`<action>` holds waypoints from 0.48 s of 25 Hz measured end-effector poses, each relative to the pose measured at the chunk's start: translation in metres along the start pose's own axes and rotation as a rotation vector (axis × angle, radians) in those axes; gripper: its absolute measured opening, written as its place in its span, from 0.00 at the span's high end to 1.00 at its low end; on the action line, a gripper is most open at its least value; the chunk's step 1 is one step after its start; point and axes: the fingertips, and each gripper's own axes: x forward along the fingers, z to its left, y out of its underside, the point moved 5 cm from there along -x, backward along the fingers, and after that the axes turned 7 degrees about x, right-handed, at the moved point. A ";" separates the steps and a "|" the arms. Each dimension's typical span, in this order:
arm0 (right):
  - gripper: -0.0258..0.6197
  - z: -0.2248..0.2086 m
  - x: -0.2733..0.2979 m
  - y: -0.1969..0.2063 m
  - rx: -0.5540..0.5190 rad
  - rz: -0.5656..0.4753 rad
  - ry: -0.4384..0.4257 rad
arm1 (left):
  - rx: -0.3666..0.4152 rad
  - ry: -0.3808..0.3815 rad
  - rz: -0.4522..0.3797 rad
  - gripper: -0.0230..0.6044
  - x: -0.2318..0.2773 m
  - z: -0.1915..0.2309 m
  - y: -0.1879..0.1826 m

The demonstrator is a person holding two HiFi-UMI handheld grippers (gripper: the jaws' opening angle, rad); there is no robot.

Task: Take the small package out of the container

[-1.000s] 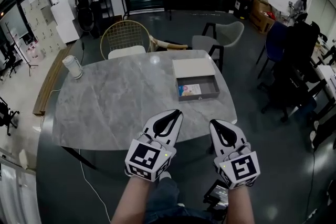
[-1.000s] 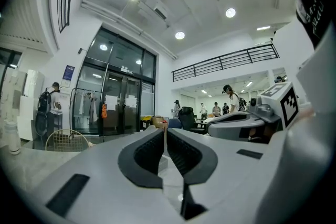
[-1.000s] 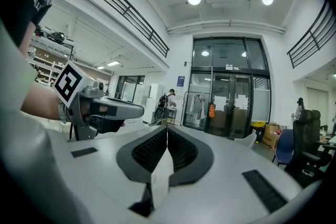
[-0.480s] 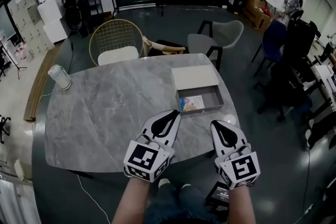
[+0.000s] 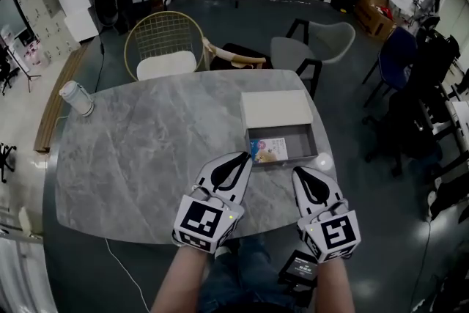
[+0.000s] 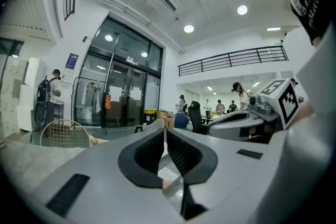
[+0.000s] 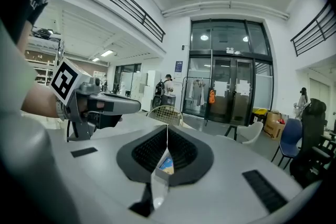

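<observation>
The small package (image 5: 268,149) lies flat in the left end of the open grey container (image 5: 299,139). The container sits on our marble table (image 5: 139,150), with its far side against a flat white box (image 5: 276,108). Our left gripper (image 5: 242,157) hovers just short of the container, jaws clenched on nothing. Our right gripper (image 5: 304,174) hangs at the table's near edge, also clenched and empty. Across the table stands a wire chair (image 5: 163,44).

Head camera looks steeply down on the table (image 5: 146,157); both hand-held cameras look level across it.
</observation>
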 end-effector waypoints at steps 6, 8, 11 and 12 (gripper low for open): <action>0.92 -0.051 0.040 0.004 0.033 0.021 -0.030 | 0.001 -0.046 0.044 0.94 0.042 0.018 0.005; 0.92 -0.069 0.056 0.006 0.047 0.044 -0.042 | 0.000 -0.069 0.060 0.94 0.057 0.028 0.008; 0.92 -0.091 0.078 0.011 0.061 0.105 -0.073 | -0.010 -0.101 0.082 0.94 0.079 0.042 0.012; 0.92 -0.097 0.085 0.014 0.062 0.123 -0.085 | -0.012 -0.111 0.094 0.94 0.085 0.045 0.015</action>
